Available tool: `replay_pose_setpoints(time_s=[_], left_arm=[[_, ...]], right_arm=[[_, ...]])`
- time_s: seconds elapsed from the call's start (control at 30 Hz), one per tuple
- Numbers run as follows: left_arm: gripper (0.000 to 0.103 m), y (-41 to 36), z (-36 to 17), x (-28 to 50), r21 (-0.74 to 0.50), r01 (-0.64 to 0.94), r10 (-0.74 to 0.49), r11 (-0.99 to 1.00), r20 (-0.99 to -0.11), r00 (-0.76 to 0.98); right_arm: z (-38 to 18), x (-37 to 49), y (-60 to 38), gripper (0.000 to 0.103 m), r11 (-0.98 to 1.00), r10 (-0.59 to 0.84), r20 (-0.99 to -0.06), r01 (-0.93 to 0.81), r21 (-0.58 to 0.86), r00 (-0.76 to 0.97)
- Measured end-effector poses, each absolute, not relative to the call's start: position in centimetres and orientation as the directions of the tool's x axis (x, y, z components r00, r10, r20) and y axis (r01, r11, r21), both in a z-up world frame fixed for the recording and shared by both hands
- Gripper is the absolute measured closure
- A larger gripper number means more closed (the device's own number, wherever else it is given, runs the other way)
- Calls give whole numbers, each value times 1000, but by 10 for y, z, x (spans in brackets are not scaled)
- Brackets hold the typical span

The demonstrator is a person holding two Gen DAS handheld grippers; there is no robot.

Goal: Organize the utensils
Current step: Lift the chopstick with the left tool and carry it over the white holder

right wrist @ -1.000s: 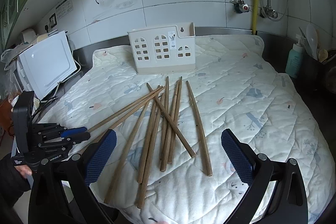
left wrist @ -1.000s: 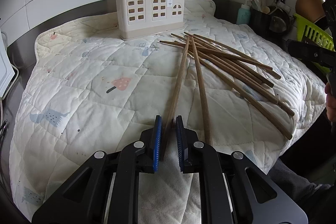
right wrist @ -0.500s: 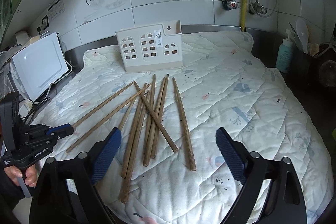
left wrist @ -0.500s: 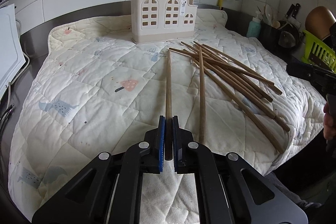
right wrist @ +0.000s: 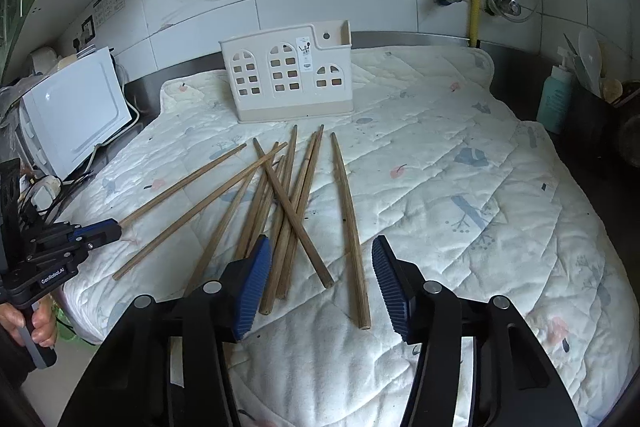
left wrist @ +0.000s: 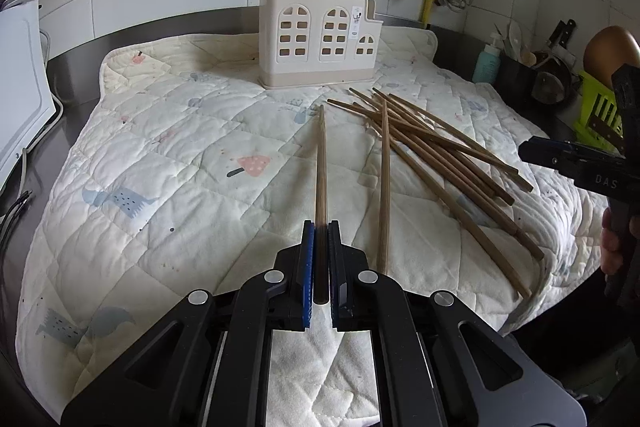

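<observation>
With your left hand-held gripper clamped on one chopstick, tip toward the cream holder, your right hand-held gripper is half-wide and closing, pads touching nothing, several chopstick ends between them. Remaining chopsticks lie scattered on the quilted mat before the holder.

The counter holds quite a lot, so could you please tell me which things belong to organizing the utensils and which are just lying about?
Job:
chopsticks
holder
left tongs, shut on one chopstick

Lying about:
quilt
white appliance
teal bottle
</observation>
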State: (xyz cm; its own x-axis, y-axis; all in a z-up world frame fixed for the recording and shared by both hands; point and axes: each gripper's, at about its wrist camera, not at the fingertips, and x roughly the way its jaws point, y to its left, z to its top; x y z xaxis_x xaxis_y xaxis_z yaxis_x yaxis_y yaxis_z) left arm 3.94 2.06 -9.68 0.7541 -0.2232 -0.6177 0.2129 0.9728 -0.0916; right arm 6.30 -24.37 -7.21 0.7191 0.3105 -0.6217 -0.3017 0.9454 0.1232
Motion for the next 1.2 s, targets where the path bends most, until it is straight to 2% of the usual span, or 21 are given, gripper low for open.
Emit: replay_pose_setpoints(time_s=[0.07, 0.3, 0.6, 0.8, 0.87, 1.2], left_arm=[[98, 20, -95, 40, -88, 214, -222, 973, -615, 757], [98, 19, -95, 42, -91, 217, -226, 972, -621, 750], [98, 19, -95, 43, -89, 217, -224, 972, -625, 748], [98, 17, -98, 45, -83, 209, -214, 974, -634, 743], [98, 17, -96, 45, -85, 205, -212, 975, -630, 747], [98, 28, -65, 38, -122, 181, -218, 976, -561, 799]], right_arm=[[-77, 63, -248, 61, 951, 294, -630, -283, 120, 719], [-91, 57, -257, 77, 956, 276, -652, -270, 112, 706], [-101, 54, -259, 86, 957, 261, -662, -279, 82, 702], [-110, 62, -259, 87, 956, 264, -657, -281, 82, 706], [-111, 63, -257, 95, 961, 246, -652, -269, 67, 717], [-63, 60, -266, 97, 962, 249, -592, -266, 61, 766]])
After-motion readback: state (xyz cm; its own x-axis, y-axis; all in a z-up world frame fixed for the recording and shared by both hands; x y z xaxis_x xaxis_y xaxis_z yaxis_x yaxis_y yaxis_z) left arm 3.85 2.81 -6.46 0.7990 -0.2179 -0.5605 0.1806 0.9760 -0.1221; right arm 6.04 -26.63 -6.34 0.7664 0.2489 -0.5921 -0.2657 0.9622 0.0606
